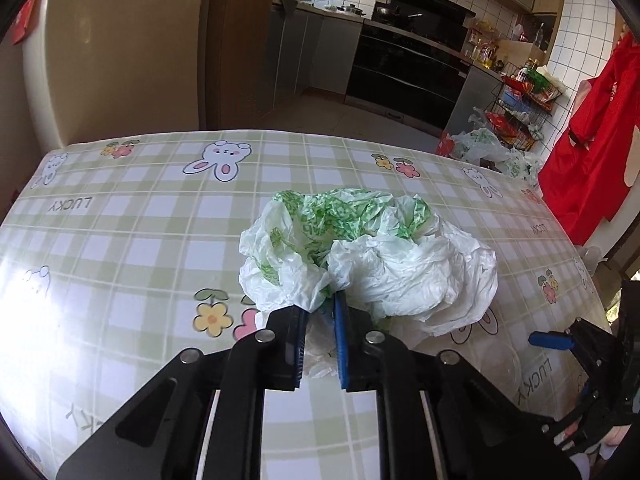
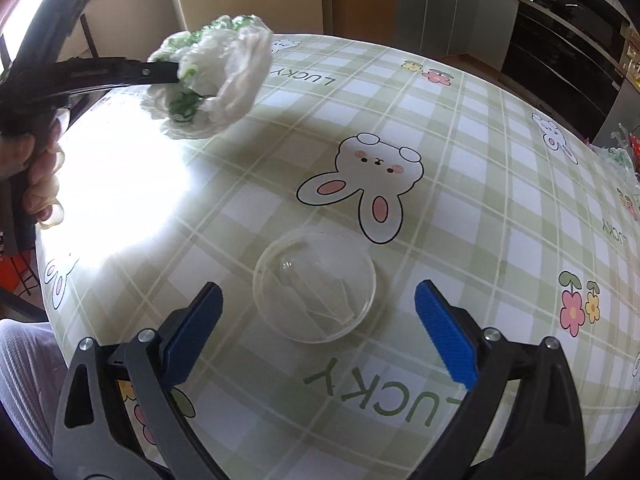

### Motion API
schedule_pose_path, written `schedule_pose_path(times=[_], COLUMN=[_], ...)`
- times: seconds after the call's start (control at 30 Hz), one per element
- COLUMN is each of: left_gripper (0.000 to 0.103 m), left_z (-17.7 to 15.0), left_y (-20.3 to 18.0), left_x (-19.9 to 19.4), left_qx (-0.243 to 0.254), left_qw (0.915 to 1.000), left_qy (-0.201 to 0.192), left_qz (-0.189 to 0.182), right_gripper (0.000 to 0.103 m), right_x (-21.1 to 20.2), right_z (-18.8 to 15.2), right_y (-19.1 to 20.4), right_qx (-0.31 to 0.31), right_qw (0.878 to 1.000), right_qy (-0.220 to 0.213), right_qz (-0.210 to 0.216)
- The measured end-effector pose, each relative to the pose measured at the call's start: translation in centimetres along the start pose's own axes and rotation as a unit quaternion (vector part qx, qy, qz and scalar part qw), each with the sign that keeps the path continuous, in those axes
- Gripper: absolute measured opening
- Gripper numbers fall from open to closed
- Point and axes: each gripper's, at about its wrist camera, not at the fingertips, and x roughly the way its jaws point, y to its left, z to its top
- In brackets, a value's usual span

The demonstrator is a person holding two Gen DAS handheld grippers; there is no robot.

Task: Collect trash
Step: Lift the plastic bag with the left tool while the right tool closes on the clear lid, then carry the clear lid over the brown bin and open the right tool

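Black gripper arms with blue pads fill the bottom of the left wrist view: the left gripper (image 1: 322, 312) points steeply down over the table (image 1: 160, 240), its jaws nearly together and pinching the crumpled white-and-green plastic bag (image 1: 360, 252). From the right wrist view the bag (image 2: 212, 80) hangs lifted off the checked tablecloth, held out at the tip of that gripper, with the person's hand (image 2: 40, 176) wrapped round its handle at the left edge. Below, the right gripper (image 2: 320, 312) tilts downward with jaws spread wide, a clear plastic lid (image 2: 316, 284) lying on the table between its fingers, untouched.
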Motion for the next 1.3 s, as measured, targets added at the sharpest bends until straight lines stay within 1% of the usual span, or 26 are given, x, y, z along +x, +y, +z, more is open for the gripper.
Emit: schedule_pose_path(times=[0.07,0.13,0.23,0.3,0.4,0.47,0.5,0.57,0.67,0.73,0.83,0.9,1.07,1.3], left_gripper=[0.013,0.013,0.013,0.013,0.013,0.013,0.013,0.013,0.013,0.013,0.013,0.013,0.013,0.013], left_z=[-0.9,-2.1,-4.3,-5.9,-8.2,-9.7,-10.2,-11.2,-11.9,-12.2,-12.6,-12.7,-12.9,-13.8], left_y=[0.9,1.8,3.0,3.9,4.6,5.1,5.2,5.3,5.3,4.9,4.4,4.1,2.8,1.4], left_x=[-2.0,-3.9,-6.7,-8.7,-11.6,-13.3,-13.9,-15.1,-16.2,-16.9,-18.1,-18.8,-21.1,-24.2], left_qx=[-0.011,-0.020,-0.032,-0.038,-0.046,-0.060,-0.066,-0.073,-0.082,-0.079,-0.088,-0.093,-0.084,-0.075], left_qw=[0.9999,0.9997,0.9991,0.9984,0.9970,0.9959,0.9954,0.9946,0.9937,0.9934,0.9928,0.9926,0.9932,0.9933], left_qy=[-0.010,-0.016,-0.025,-0.029,-0.037,-0.040,-0.040,-0.042,-0.043,-0.046,-0.049,-0.048,-0.059,-0.072], left_qz=[0.002,0.003,0.015,0.030,0.050,0.055,0.058,0.061,0.063,0.069,0.065,0.062,0.056,0.051], right_gripper=[0.088,0.078,0.078,0.078,0.079,0.078,0.077,0.067,0.067,0.067,0.067,0.067,0.067,0.067], right_x=[0.5,1.0,1.3,1.5,2.0,1.9,1.9,1.5,0.9,0.4,-0.9,-2.2,-5.8,-10.6], right_z=[0.4,0.8,1.0,1.2,1.1,1.2,1.2,1.0,0.7,0.7,0.7,0.9,1.0,-0.4], right_y=[0.2,0.0,0.0,0.0,0.3,0.5,0.5,0.8,1.5,2.3,3.4,4.3,6.3,8.8], right_qx=[-0.003,0.000,0.010,0.009,0.000,0.003,0.004,0.007,0.006,0.001,-0.003,-0.007,-0.023,-0.029], right_qw=[1.000,1.000,1.000,1.000,1.000,1.000,1.000,1.000,1.000,1.000,1.000,1.000,0.999,0.997], right_qy=[0.004,0.008,0.012,0.015,0.021,0.019,0.019,0.017,0.022,0.019,0.009,-0.001,-0.028,-0.058], right_qz=[-0.003,-0.008,-0.010,-0.009,-0.020,-0.023,-0.023,-0.021,-0.014,-0.011,0.000,0.008,0.022,0.041])
